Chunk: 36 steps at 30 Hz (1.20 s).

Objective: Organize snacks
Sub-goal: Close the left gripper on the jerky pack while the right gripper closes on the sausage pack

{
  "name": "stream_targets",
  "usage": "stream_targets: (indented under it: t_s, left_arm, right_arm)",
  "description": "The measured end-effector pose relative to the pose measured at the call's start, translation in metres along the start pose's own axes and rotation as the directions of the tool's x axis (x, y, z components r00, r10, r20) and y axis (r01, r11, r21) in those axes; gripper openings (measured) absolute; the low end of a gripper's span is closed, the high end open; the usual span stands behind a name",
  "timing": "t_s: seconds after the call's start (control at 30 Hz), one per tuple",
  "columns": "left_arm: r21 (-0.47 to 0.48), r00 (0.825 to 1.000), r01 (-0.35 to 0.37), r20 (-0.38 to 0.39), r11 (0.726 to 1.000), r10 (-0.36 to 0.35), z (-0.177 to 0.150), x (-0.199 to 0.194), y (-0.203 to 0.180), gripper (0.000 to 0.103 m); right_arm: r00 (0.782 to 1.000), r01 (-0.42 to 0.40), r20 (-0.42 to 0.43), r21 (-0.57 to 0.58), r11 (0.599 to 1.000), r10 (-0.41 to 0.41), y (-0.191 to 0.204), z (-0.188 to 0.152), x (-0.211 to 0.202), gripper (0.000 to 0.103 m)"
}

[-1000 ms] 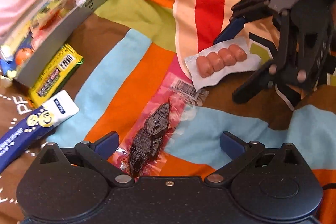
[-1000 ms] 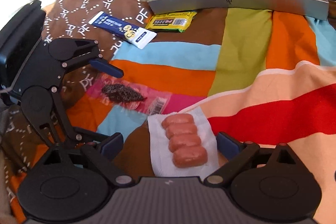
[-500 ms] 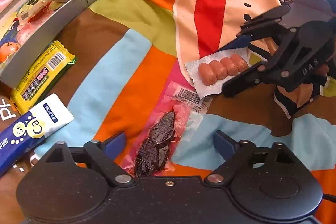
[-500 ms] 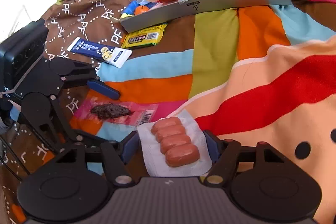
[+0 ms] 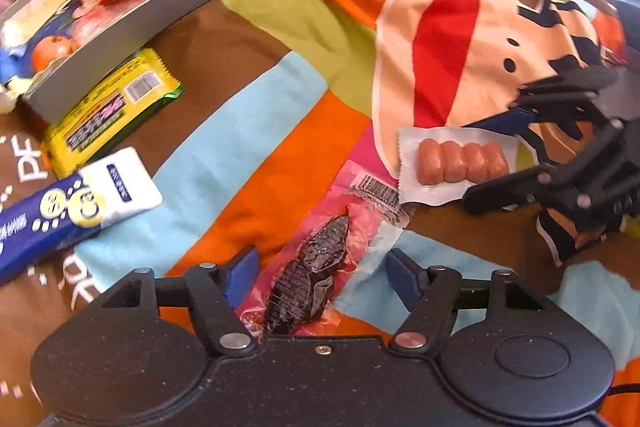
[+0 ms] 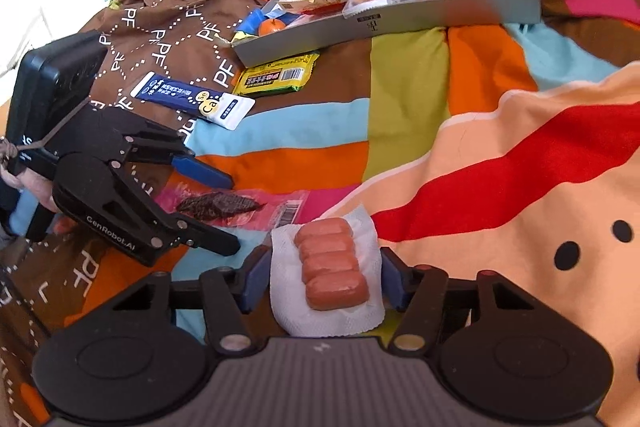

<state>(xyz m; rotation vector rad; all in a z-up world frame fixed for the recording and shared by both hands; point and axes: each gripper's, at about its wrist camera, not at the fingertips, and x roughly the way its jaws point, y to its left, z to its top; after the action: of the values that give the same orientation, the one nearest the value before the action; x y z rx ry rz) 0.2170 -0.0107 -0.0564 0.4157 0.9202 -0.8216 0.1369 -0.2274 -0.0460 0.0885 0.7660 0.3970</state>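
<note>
— Both sets of fingers have narrowed since a second ago. On the right hand-held gripper point(image 6: 320, 273), the blue pads point(image 6: 253, 277) now press the white edges of the sausage pack point(image 6: 330, 273); earlier they stood wide of it.

— And the left hand-held gripper point(image 5: 320, 267)?

— It is half closed around the dark jerky packet point(image 5: 316, 275), its pads point(image 5: 240, 271) just beside the pink wrapper; whether they touch it I cannot tell. They were further apart before.

— Where is everything relative to the grey tray point(image 6: 400, 23)?

— Just in front of the tray lies the yellow bar point(image 6: 280, 79), beside it the blue sachet point(image 6: 192, 99). The jerky and sausages sit well apart from the tray, nearer the grippers, on the striped blanket point(image 6: 408, 75). The tray already holds several snacks.
</note>
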Motion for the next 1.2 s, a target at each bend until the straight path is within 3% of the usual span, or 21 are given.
stream_targets:
  t_s: [0.2, 0.3, 0.37, 0.47, 0.6, 0.83, 0.97, 1.07, 1.2]
  left_arm:
    - [-0.147, 0.998, -0.059, -0.003, 0.987, 0.060, -0.003, -0.008, -0.009, 0.069]
    - [-0.333, 0.999, -0.030, 0.025, 0.943, 0.041, -0.007, -0.014, 0.001, 0.069]
    - [-0.391, 0.998, -0.024, 0.040, 0.920, 0.043, -0.007, -0.016, 0.003, 0.069]
    - [-0.364, 0.996, -0.068, 0.023, 0.929, 0.082, -0.004, -0.013, -0.006, 0.069]
    - [-0.259, 0.991, -0.131, -0.003, 0.957, 0.135, -0.002, -0.003, -0.021, 0.072]
    - [-0.215, 0.991, -0.133, -0.008, 0.967, 0.135, -0.001, 0.000, -0.020, 0.075]
    - [-0.203, 0.991, -0.134, -0.010, 0.970, 0.135, 0.000, 0.001, -0.020, 0.074]
    - [-0.197, 0.992, -0.126, -0.003, 0.972, 0.128, 0.000, 0.001, -0.020, 0.066]
    - [-0.186, 0.994, -0.110, 0.006, 0.976, 0.113, 0.002, -0.001, -0.022, 0.048]
  right_arm:
    - [0.992, 0.119, 0.043, 0.007, 0.993, -0.119, 0.002, -0.006, -0.014, 0.062]
    - [0.988, 0.145, 0.044, 0.043, 0.988, -0.147, -0.006, -0.009, -0.017, 0.061]
    - [0.989, 0.141, 0.048, 0.058, 0.988, -0.143, -0.008, -0.010, -0.017, 0.062]
    - [0.988, 0.145, 0.045, 0.046, 0.988, -0.147, -0.007, -0.010, -0.014, 0.062]
    - [0.988, 0.152, 0.033, 0.024, 0.988, -0.152, -0.004, -0.009, -0.009, 0.064]
    - [0.986, 0.164, 0.006, 0.002, 0.986, -0.164, -0.001, -0.007, 0.000, 0.067]
    - [0.983, 0.183, 0.023, -0.018, 0.983, -0.183, 0.002, -0.009, 0.001, 0.063]
    - [0.980, 0.194, 0.038, -0.037, 0.980, -0.193, 0.005, -0.010, 0.000, 0.061]
    - [0.977, 0.209, 0.048, -0.061, 0.976, -0.206, 0.009, -0.011, 0.001, 0.060]
